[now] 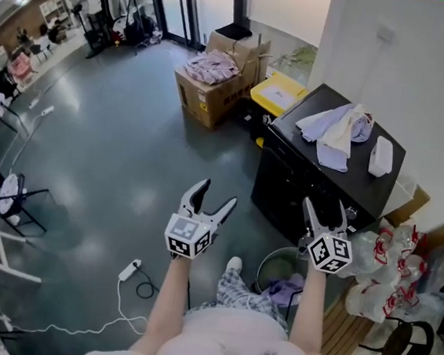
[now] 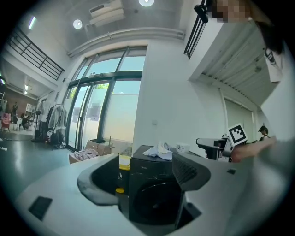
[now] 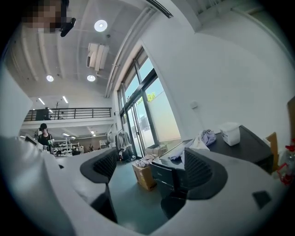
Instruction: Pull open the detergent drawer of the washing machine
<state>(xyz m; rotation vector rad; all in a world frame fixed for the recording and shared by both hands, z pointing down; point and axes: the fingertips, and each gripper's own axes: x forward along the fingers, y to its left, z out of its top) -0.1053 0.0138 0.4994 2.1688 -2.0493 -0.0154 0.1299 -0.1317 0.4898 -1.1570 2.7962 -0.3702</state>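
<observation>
The black washing machine (image 1: 284, 189) stands against the white wall on the right, its front facing the open floor. Its upper front panel (image 3: 161, 177) looks flush, with no drawer pulled out. Crumpled pale clothes (image 1: 335, 133) and a white box (image 1: 380, 156) lie on its lid. My right gripper (image 1: 325, 208) hovers open just in front of the machine's near corner, touching nothing. My left gripper (image 1: 217, 193) is open over the floor, further left of the machine. In the left gripper view the machine (image 2: 152, 196) shows between the open left gripper (image 2: 143, 177) jaws. The right gripper (image 3: 147, 168) is empty.
Cardboard boxes (image 1: 213, 85) with clothes and a yellow bin (image 1: 279, 93) sit beyond the machine. A green basket (image 1: 279, 268) of laundry stands by my feet. Plastic bags (image 1: 387, 265) pile up at the right. A power strip (image 1: 129, 269) and cable lie on the floor.
</observation>
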